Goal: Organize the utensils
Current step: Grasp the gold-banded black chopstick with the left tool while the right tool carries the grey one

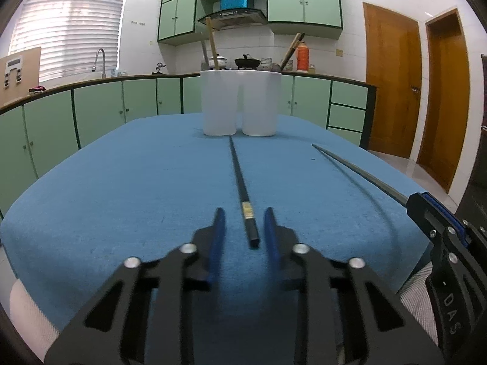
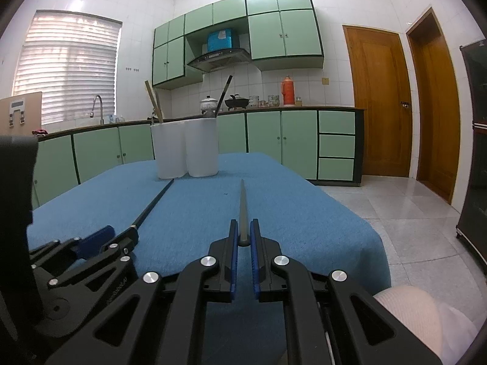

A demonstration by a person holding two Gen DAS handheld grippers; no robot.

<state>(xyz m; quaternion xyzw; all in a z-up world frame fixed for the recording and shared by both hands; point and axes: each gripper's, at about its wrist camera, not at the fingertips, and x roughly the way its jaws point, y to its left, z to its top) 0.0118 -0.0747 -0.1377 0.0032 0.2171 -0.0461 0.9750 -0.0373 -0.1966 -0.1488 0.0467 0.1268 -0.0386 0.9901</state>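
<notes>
Left hand-held gripper [image 1: 243, 228], lower centre, is straddling the black chopstick [image 1: 240, 182] lying on the table [image 1: 121, 182], not yet pinching; right hand-held gripper [image 2: 243, 237] is clamping the grey chopstick [image 2: 243, 206]. Closing off-centre could be rolling it away.

Left claw [image 1: 243, 228] low over the blue-covered worktop [image 1: 137, 182], blue pads either side of the near end of a black chopstick [image 1: 240, 188] — small gaps on both sides, pads not touching it. Chopstick lies flat, tip pointing at a white two-compartment holder [image 1: 240, 103] at the far edge; wooden sticks in its left compartment, dark ones in the right. Right claw [image 1: 426, 210] at the frame's right edge, clamped on a grey chopstick [image 1: 359, 173] — angled toward the holder.
</notes>
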